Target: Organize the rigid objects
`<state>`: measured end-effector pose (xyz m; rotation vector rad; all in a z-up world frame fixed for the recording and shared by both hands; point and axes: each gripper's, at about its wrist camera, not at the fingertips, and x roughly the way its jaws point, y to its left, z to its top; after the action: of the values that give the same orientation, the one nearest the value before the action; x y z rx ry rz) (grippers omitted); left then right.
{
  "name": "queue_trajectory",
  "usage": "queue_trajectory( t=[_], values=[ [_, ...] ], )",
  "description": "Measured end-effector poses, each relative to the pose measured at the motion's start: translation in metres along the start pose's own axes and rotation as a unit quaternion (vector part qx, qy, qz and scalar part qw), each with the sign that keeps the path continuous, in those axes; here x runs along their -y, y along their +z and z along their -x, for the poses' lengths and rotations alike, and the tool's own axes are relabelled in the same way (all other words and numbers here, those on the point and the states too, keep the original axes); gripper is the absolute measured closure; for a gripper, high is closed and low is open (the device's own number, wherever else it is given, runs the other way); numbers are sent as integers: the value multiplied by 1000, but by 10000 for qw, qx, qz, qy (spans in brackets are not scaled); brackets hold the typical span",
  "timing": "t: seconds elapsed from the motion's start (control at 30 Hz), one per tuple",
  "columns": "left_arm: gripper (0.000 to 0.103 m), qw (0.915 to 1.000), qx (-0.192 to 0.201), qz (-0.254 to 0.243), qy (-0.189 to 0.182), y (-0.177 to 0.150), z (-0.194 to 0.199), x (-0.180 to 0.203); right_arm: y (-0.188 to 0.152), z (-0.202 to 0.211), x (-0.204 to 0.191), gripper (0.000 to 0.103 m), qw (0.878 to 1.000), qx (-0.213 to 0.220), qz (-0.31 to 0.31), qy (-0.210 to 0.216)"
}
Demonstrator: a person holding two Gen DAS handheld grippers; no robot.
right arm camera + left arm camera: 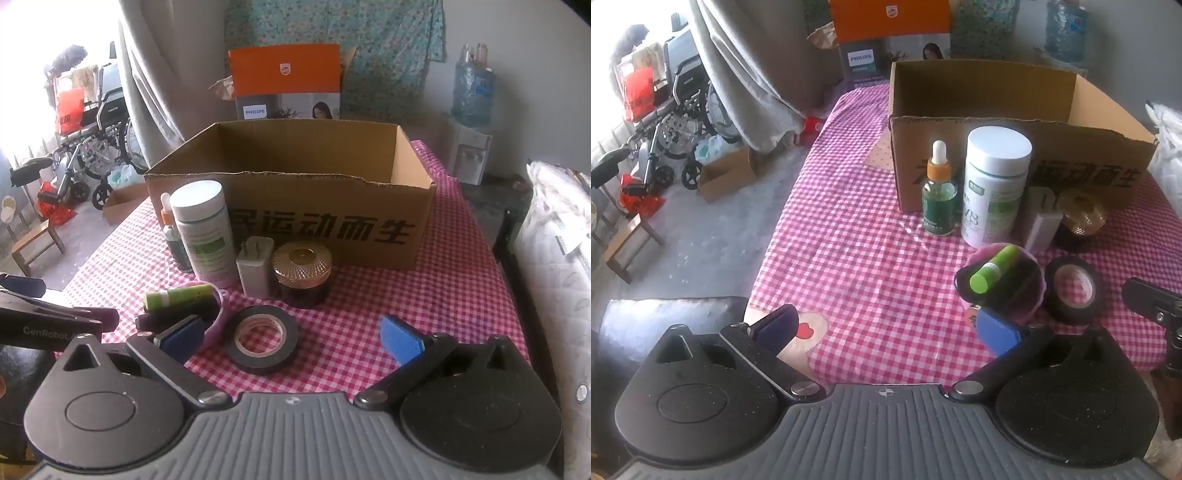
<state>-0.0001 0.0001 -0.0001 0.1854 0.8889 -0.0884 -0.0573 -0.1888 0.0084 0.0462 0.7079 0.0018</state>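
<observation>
Two grippers are hanging over the checked tablecloth (pixel 424 295) and I am holding both with jaws spread wide, nothing between them. My left gripper (pixel 886 328) is hovering beside the green tube (pixel 993 268) lying on a pink ring (pixel 1030 310); my right gripper (pixel 291 336) is sitting just above the black tape roll (pixel 263 341). The dropper bottle (pixel 939 190), white jar (pixel 995 184), charger (pixel 255 267) and gold-lidded jar (pixel 302 271) are standing before the open cardboard box (pixel 332 229).

One cardboard box (pixel 332 236), two bottles (pixel 177 236) (pixel 205 236) (one a dropper), one tape roll (pixel 262 341), one charger (pixel 255 271)
</observation>
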Motion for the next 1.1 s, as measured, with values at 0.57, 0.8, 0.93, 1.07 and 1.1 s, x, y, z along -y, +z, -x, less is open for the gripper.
queue_trajectory(
  t=[0.57, 0.8, 0.93, 1.07, 1.1],
  values=[
    [0, 9999, 37, -93, 52, -2, 2, 1, 2, 0, 0, 0, 9998, -104, 7, -140],
    [0, 10000, 23, -81, 31, -2, 2, -1, 2, 2, 0, 0, 9998, -117, -47, -162],
    [0, 10000, 14, -77, 17, -1, 1, -1, 2, 2, 0, 0, 9998, -115, -43, -164],
    [0, 10000, 25, -88, 9, 0, 2, 1, 2, 2, 1, 0, 9998, -119, -44, -169],
    [0, 10000, 25, -89, 9, 1, 2, 2, 2, 2, 1, 0, 9998, -122, -49, -174]
  ],
)
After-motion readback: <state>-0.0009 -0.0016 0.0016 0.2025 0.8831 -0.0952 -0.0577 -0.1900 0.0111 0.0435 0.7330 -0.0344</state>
